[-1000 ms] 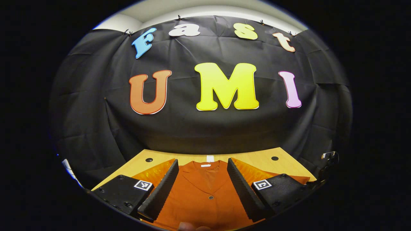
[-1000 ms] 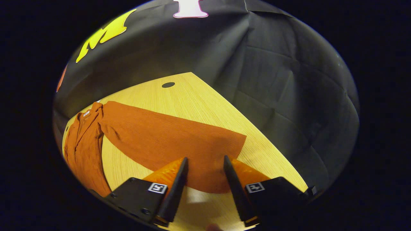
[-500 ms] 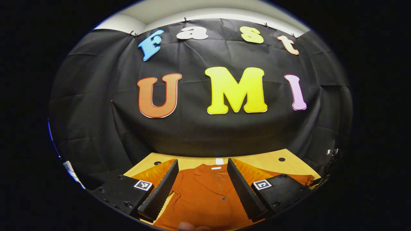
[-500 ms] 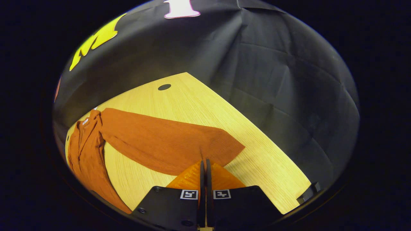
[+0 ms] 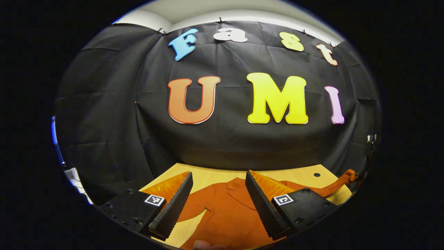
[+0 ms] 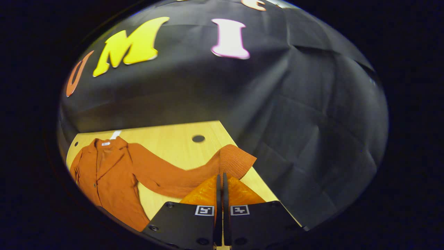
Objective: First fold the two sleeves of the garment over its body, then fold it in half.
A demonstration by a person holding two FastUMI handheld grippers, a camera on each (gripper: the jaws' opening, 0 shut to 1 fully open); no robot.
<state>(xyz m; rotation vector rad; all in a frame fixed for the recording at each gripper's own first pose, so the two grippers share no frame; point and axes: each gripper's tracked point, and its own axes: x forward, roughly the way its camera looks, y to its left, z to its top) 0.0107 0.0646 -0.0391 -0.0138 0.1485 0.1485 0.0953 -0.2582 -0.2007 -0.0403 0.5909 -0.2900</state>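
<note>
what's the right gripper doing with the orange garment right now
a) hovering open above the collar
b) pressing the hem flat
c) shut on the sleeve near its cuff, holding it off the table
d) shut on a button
c: in the right gripper view the right gripper has its fingers closed together on the sleeve near the cuff, which hangs raised above the table.

Black two-finger grippers with orange ribbing

Left gripper (image 5: 218, 198): ridged black pads, square black-and-white markers, round screws. Right gripper (image 6: 221, 208): matching markers, screws, translucent orange finger backs.
</note>
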